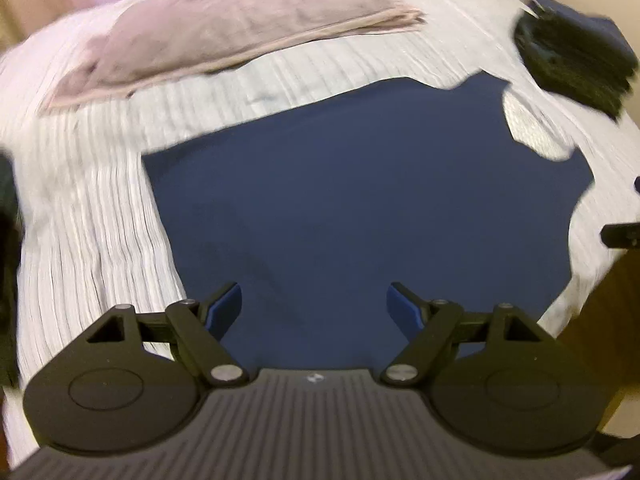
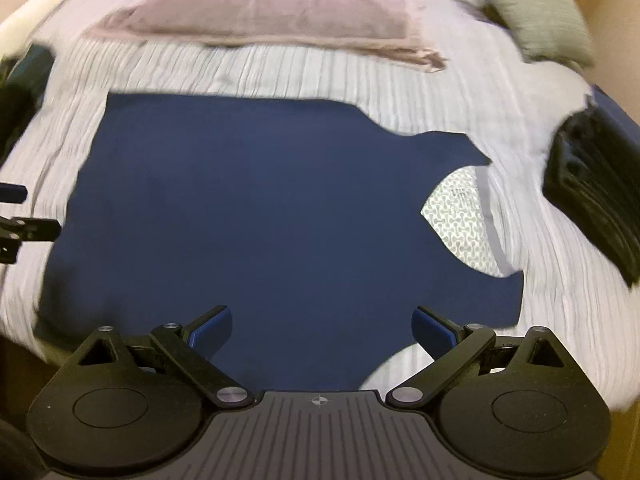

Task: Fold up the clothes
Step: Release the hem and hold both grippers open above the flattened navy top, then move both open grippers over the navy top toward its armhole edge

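A navy shirt (image 2: pixel 256 216) is lying flat and smooth in the middle of the bed (image 2: pixel 280 72), its patterned inner collar (image 2: pixel 464 224) showing. One pink pillow (image 2: pixel 272 12), one grey cushion (image 2: pixel 536 8) and one dark clothes pile (image 2: pixel 596 184) are sitting along the bed's edges. The left gripper (image 1: pixel 314 308) and right gripper (image 2: pixel 322 330) are hovering wide apart, holding nothing.

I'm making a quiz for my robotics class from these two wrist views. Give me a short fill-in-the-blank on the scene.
1. The garment spread flat on the bedspread is ____ in colour.
2. Both the left gripper and the right gripper have jaws that are ____, with nothing gripped.
3. Beyond the garment lies a ____ pillow.

Missing words: navy blue; open; pink
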### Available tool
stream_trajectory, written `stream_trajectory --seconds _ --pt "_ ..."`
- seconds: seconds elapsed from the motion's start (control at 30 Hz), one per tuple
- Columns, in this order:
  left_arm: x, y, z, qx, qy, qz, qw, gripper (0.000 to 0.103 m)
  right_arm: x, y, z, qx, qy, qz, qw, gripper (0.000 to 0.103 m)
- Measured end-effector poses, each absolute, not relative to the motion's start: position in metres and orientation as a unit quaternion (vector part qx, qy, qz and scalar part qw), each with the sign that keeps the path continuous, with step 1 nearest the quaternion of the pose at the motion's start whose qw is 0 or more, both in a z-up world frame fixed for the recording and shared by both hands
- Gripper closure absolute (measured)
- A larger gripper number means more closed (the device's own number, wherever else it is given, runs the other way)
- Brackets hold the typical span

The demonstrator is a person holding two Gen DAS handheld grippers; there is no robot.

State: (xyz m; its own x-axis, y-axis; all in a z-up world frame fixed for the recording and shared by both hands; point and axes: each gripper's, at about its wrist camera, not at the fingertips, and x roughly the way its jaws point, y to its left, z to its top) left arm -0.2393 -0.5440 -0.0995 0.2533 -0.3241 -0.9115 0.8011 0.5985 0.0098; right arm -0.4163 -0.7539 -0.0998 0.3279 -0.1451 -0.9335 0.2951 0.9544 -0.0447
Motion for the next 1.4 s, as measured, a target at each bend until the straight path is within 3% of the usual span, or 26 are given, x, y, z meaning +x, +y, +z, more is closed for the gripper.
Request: stream_trajectory --seconds 0.5,1.0,1.4 --pt "-0.313 -0.544 -0.103 0.205 0.532 -0.296 0.766 0.026 -0.449 -0.766 -0.115 0.051 0.596 -0.081 0.797 0.004" --pt "-0.325 -0.501 -0.131 0.183 0.562 -0.296 0.75 0.025 -0.438 -0.724 -0.13 0.039 0.619 -0.061 0.782 0.004" --pt "-0.308 -0.48 -0.122 0.186 0.552 -0.307 0.753 0.025 -0.439 -0.722 -0.119 0.061 0.596 -0.1 0.795 0.004"
